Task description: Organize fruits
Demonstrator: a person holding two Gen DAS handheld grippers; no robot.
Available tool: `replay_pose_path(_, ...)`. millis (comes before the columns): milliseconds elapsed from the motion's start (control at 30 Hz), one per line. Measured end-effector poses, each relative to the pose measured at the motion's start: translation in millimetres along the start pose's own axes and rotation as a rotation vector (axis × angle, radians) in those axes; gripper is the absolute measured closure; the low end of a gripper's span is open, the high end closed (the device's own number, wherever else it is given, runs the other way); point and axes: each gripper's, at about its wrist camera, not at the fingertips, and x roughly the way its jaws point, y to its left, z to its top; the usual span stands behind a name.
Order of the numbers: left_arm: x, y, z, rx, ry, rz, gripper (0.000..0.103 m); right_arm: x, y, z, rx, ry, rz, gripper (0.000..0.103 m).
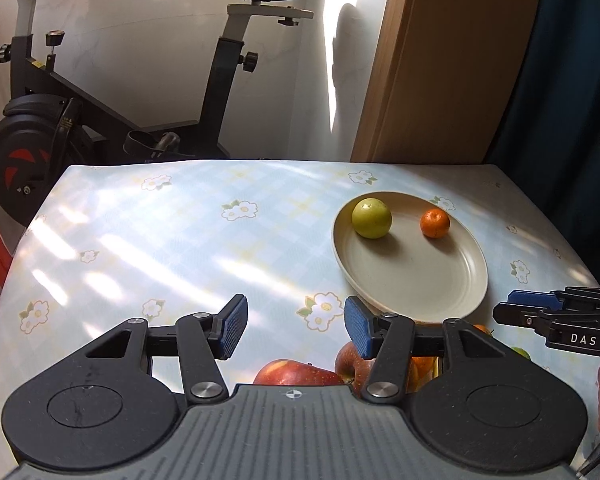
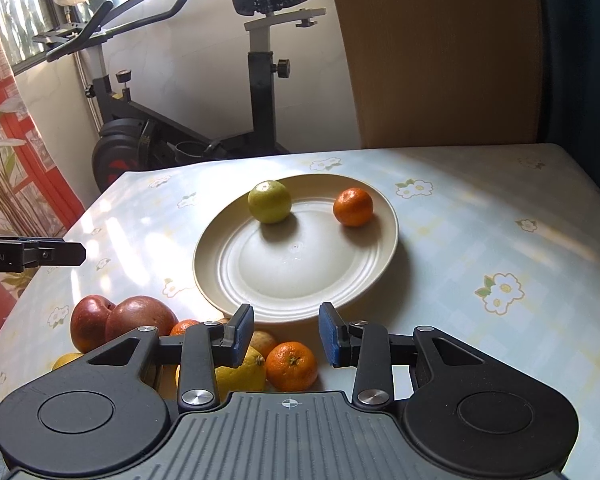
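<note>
We see strong daylight entering from the window point(image 2: 80, 4) far ahead-left of the right gripper point(image 2: 286, 334); it throws bright streaks of glare across the glossy tablecloth point(image 1: 148, 240) ahead of the left gripper point(image 1: 296, 326), washing out the pattern there; the green fruit point(image 2: 269, 202) and mandarin point(image 2: 353, 207) cast soft shadows toward us on the plate point(image 2: 300, 264); the wall point(image 1: 352, 40) carries an overexposed band; both views stay sharp at centre, yet fisheye bending curves the table edges and exercise bike point(image 1: 100, 80).
</note>
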Motion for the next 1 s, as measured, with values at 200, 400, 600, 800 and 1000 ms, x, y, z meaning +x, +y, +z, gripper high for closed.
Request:
replay_pose_path(200, 0.2, -3.6, -7.8, 0.002, 0.005, -0.007, 0.047, -0.9, 1.9, -0.6, -0.032, 0.020, -0.015, 0.070)
replay_pose_path(400, 0.7, -13.4, -13.4, 0.043, 0.011, -0.026, 0.047, -1.0, 4.2, -4.5, -0.053, 0.041, -0.018, 0.068)
replay_pose_path(600, 3.6, -25.9, -17.8, 0.064, 0.025, -0.056, 0.047, -0.8, 4.8, -6.8, -0.068, 0.060, -0.024, 0.067)
replay_pose_path(800, 6.2, -39.6, -23.8, 0.092, 0.044, -0.096, 0.047, 0.4, 3.6, -10.0, -0.084, 0.081, -0.042, 0.067)
replay_pose_path(1000, 5.7, -50.9, -28.0, 0.107, 0.046, -0.174, 0.048, 0.0, 5.8, -16.6, -0.104, 0.094, -0.035, 0.067)
